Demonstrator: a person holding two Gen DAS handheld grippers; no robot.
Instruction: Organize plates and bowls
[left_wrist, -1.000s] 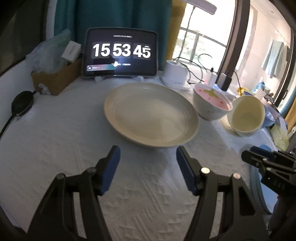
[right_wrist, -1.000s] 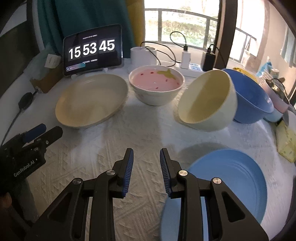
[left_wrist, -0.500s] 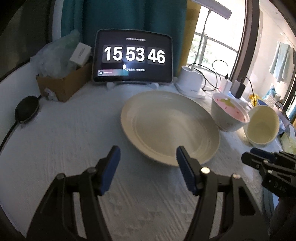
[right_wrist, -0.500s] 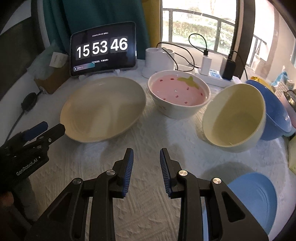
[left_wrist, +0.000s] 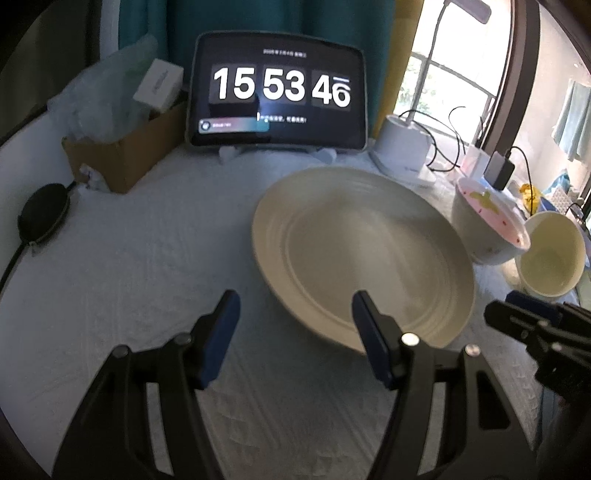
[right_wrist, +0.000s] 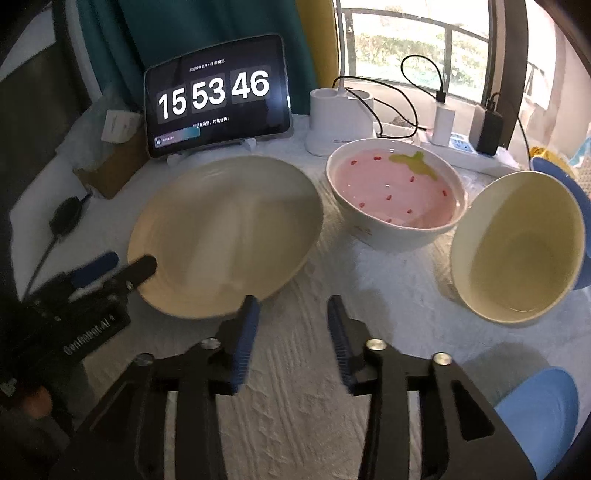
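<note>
The left gripper (left_wrist: 291, 314) stands moderately open and empty, its right finger reaching over the near rim of the cream plate (left_wrist: 364, 254), its left finger over the white cloth (left_wrist: 147, 266). The right gripper (right_wrist: 291, 314) holds nothing, its jaws opening above bare cloth just near-right of the plate. The plate lies flat, round with no long axis; to its right sits the upright strawberry bowl (right_wrist: 397, 194), then the cream bowl (right_wrist: 517, 247), tipped with its mouth facing near-left.

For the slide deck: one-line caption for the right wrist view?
Right gripper, fingers opening and empty, faces cream plate, strawberry bowl and tilted cream bowl.
</note>
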